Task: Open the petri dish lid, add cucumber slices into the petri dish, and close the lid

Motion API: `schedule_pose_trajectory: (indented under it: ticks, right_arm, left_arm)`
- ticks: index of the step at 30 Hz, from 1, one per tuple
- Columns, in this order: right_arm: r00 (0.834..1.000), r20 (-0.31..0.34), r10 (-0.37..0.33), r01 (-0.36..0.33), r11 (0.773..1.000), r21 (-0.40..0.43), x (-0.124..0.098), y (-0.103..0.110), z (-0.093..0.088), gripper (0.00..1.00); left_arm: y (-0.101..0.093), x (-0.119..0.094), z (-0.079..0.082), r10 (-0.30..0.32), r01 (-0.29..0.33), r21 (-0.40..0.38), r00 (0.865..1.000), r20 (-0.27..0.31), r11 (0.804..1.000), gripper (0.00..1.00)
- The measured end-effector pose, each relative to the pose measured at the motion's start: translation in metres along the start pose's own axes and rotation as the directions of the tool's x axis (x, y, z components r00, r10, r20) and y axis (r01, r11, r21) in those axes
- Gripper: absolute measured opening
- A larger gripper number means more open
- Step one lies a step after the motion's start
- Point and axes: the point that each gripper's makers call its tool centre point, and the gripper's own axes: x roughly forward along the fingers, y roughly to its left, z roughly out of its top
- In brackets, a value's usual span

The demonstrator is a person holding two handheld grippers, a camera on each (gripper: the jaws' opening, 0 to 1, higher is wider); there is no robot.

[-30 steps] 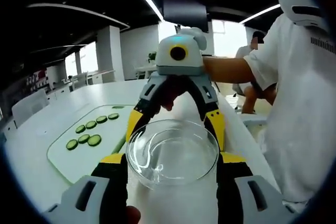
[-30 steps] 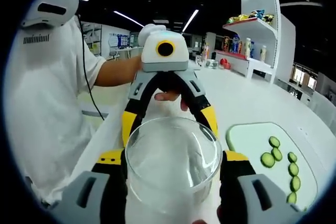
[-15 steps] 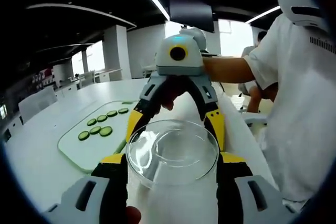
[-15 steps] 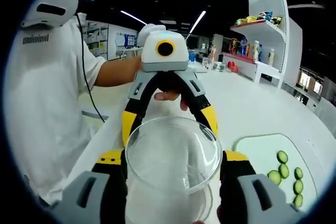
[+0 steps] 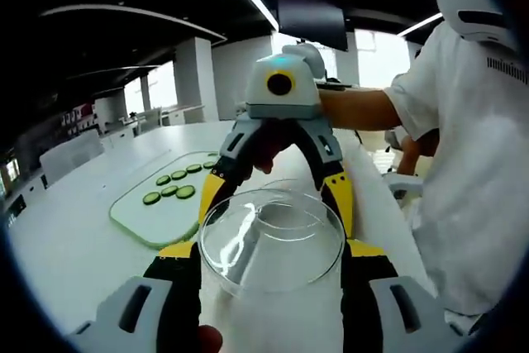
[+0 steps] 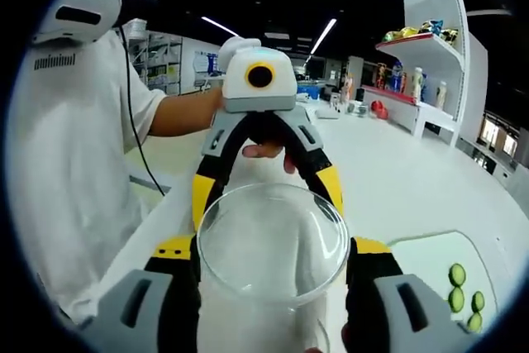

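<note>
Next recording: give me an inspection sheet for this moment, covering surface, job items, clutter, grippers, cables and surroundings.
Surface: white table.
Job's things: clear petri dish raised between both grippers; cucumber slices on pale green board.
Clutter: nothing seen.
Grippers: left hand-held gripper and right hand-held gripper face each other, each shut on the dish.
Cables: black cable hanging by person's white shirt.
Surroundings: white shelf with colourful goods; ceiling strip lights.

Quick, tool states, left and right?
Left tool: closed on the petri dish.
Right tool: closed on the same dish, from the opposite side.
</note>
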Motion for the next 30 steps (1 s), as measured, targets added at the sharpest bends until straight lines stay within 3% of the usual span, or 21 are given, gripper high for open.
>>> schedule_pose_trajectory:
  ticks: [16,30]
  right_arm:
    - [0.999,-0.013,0.05,-0.05,0.999,-0.015,0.025,-0.001,0.002,0.71]
    - [0.996,-0.038,0.075,-0.075,0.997,-0.007,0.033,0.001,-0.004,0.71]
  left_arm:
    - [0.007,-0.016,-0.017,0.042,-0.042,-0.025,0.999,-0.03,0.999,0.69]
    - [0.007,-0.018,-0.027,0.045,-0.048,-0.043,0.998,-0.049,0.998,0.69]
